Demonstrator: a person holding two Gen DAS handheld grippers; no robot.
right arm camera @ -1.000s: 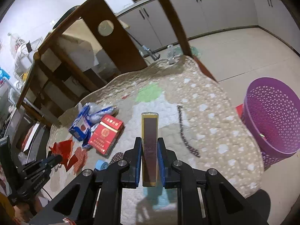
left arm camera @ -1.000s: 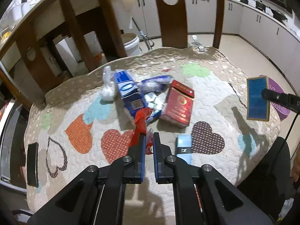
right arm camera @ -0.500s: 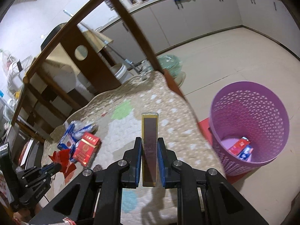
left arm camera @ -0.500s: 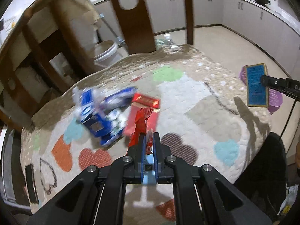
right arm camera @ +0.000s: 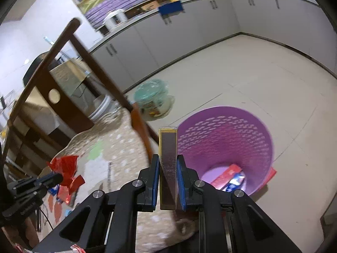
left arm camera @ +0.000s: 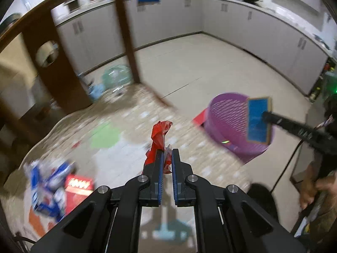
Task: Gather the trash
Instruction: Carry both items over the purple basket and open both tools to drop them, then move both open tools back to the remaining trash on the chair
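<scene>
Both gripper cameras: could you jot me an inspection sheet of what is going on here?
Surface: quilted cover with coloured patches.
Job's things: red wrapper in left gripper; gold-edged box in right gripper; purple basket on the floor, packets inside.
Clutter: red packet and blue packets on the cover.
Grippers: both shut on trash.
Cables: thin black cable near the right gripper.
Surroundings: wooden chair back, grey cabinets, tiled floor.
</scene>
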